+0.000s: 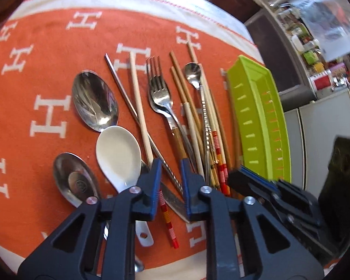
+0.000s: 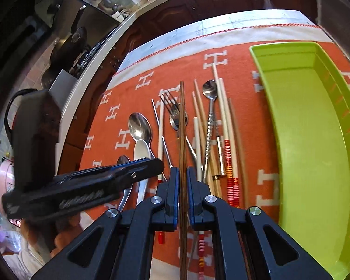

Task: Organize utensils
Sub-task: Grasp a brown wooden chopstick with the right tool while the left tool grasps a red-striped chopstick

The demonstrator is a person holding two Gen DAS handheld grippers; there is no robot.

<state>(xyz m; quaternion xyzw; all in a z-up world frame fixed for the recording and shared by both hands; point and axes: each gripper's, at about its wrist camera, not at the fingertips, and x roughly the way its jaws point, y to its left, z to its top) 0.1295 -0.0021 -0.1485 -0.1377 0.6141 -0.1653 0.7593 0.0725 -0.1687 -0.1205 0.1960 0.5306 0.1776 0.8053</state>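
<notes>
The right gripper [image 2: 181, 175] pinches a dark brown chopstick [image 2: 182, 126] above the utensils [image 1: 156, 107] spread mid-cloth. The left gripper [image 1: 171, 170] stands narrow, gripping nothing. The green tray [image 2: 310, 116] lies along the orange cloth's [image 1: 46, 53] right edge.

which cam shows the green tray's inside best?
Right wrist. It looks down into the green tray, showing its bare floor and near wall nearly end to end. The left wrist view catches the tray edge-on at the right, mostly its slotted side walls, with the near end hidden behind the right tool.
</notes>
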